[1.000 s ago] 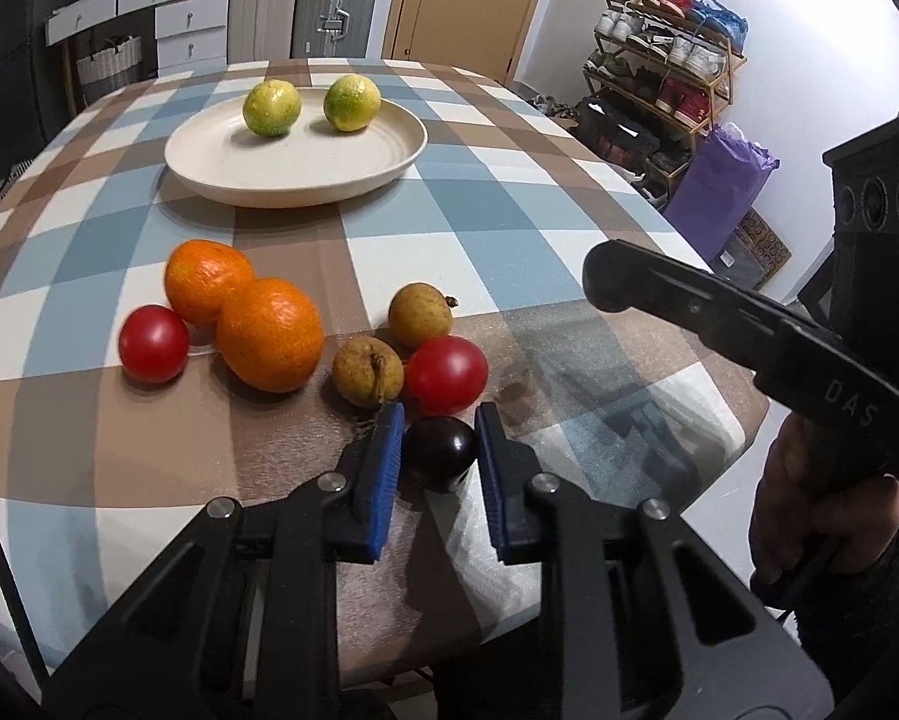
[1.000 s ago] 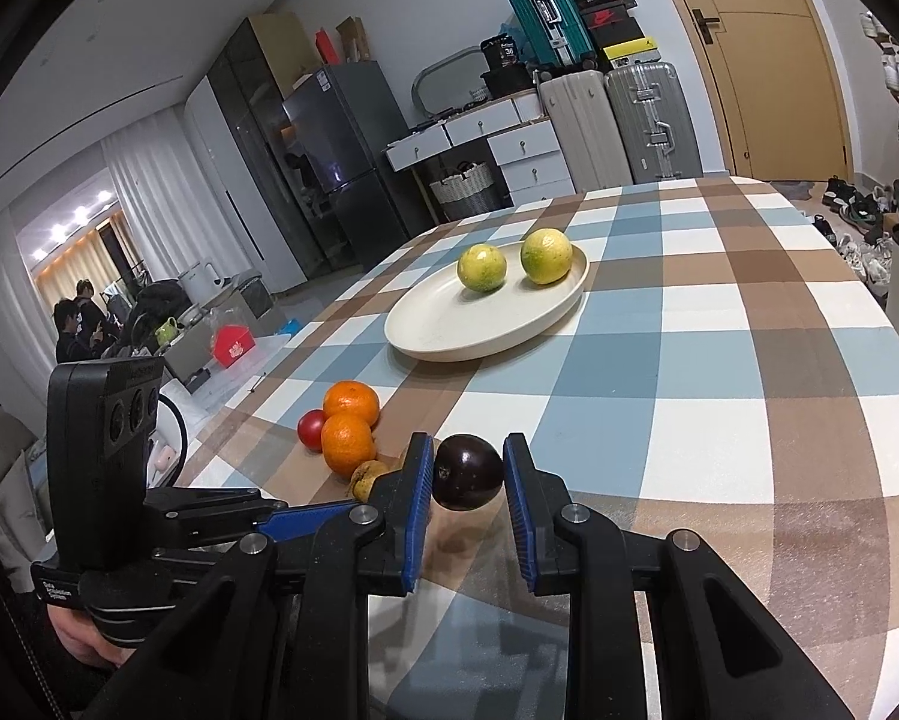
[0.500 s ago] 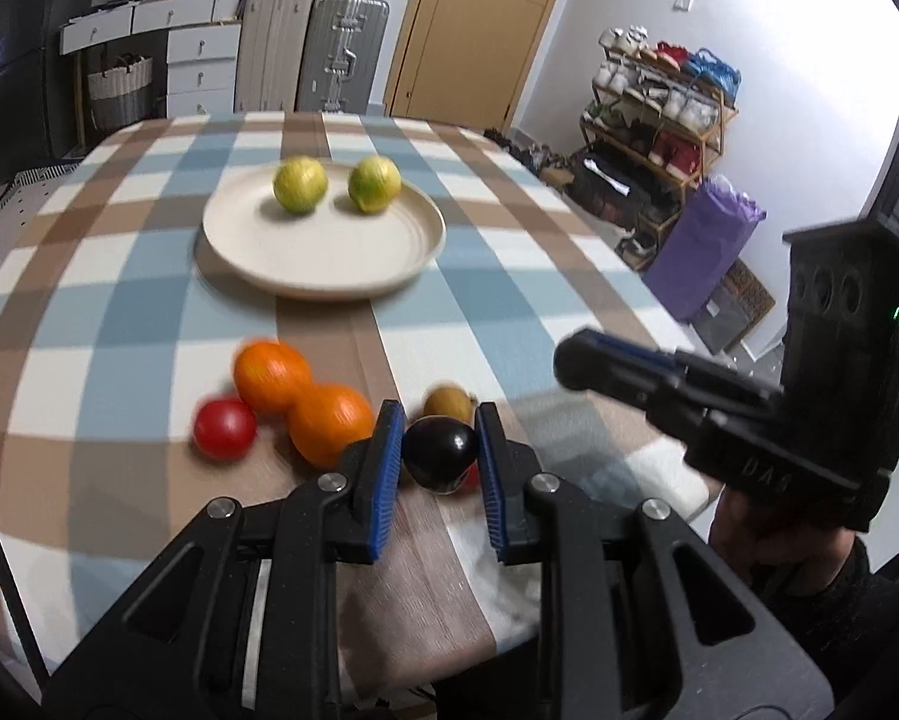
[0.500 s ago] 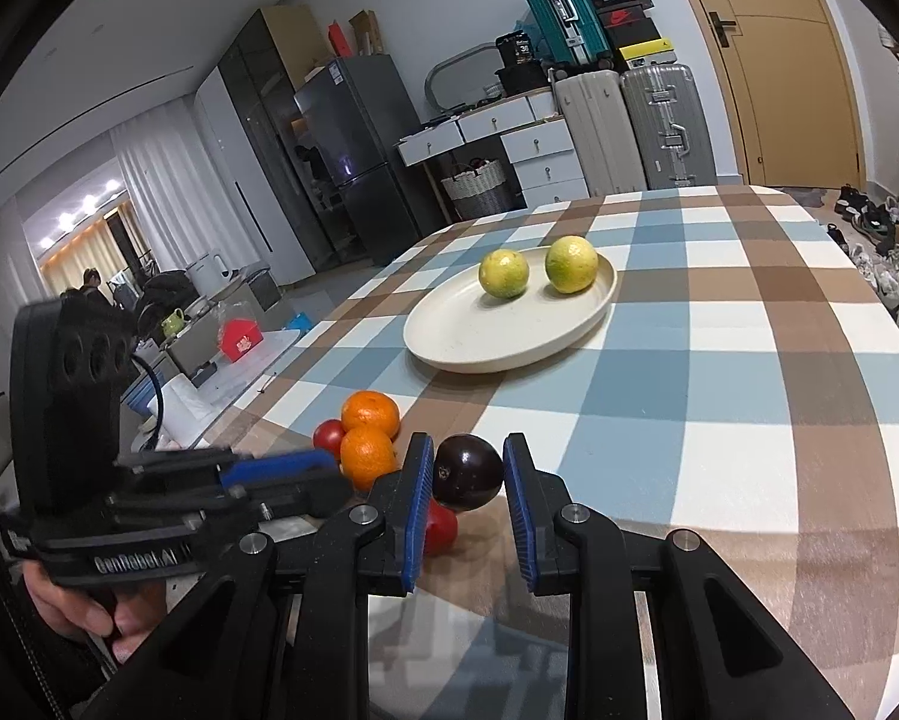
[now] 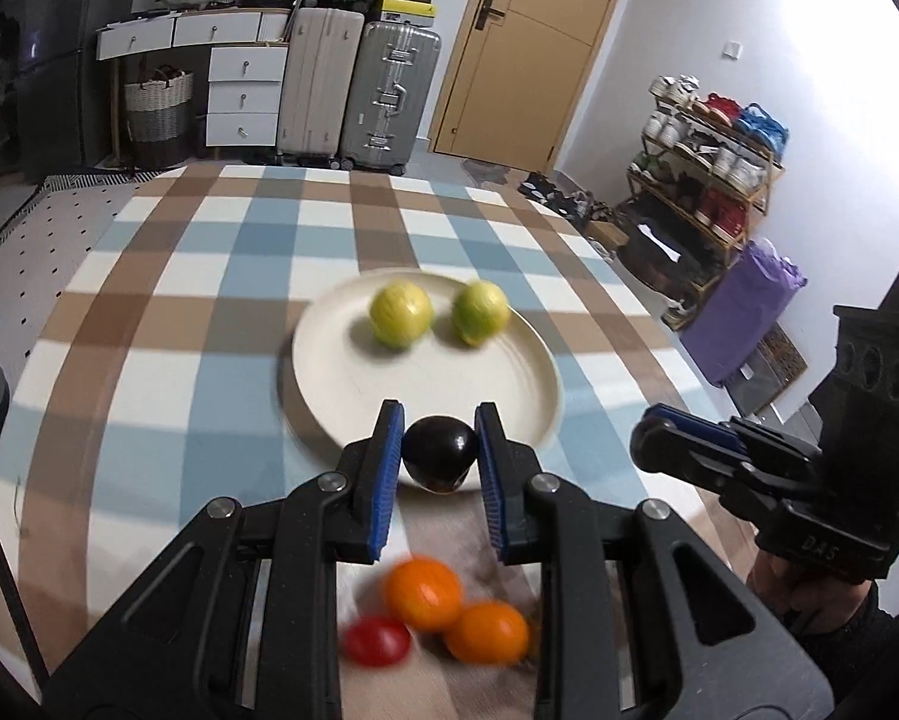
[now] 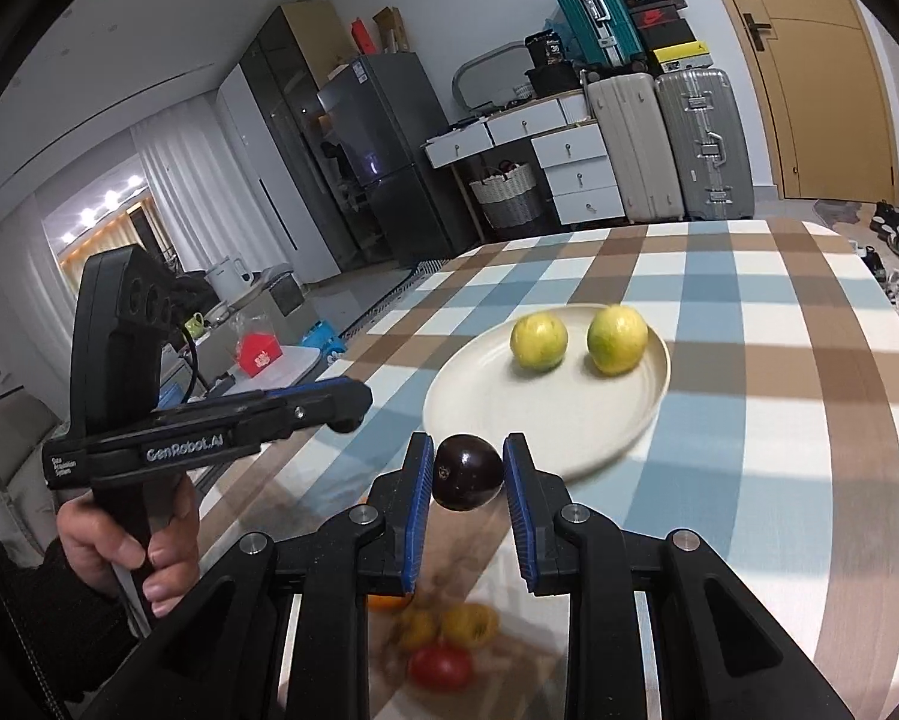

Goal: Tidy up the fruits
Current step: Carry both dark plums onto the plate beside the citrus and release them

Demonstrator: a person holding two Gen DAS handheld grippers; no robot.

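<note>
My left gripper [image 5: 440,459] is shut on a dark purple plum [image 5: 439,456], held above the near rim of the cream plate [image 5: 341,372]. My right gripper [image 6: 468,474] is shut on a second dark plum [image 6: 467,471], held just before the plate [image 6: 545,414]. Two yellow-green citrus fruits [image 5: 401,313] [image 5: 480,312] lie on the plate's far side. Two oranges [image 5: 423,594] [image 5: 486,633] and a red tomato [image 5: 376,641] lie on the table below the left gripper. Another tomato [image 6: 440,666] and blurred brownish fruits [image 6: 467,624] show under the right gripper.
The round table has a blue, brown and white checked cloth [image 5: 209,264]. The right gripper [image 5: 749,468] shows at the right of the left wrist view; the left gripper [image 6: 221,420] shows at the left of the right wrist view. Suitcases and drawers stand behind the table.
Both grippers have lifted their plums off the table and moved forward toward the plate. The loose fruits now lie below and behind the fingers.
</note>
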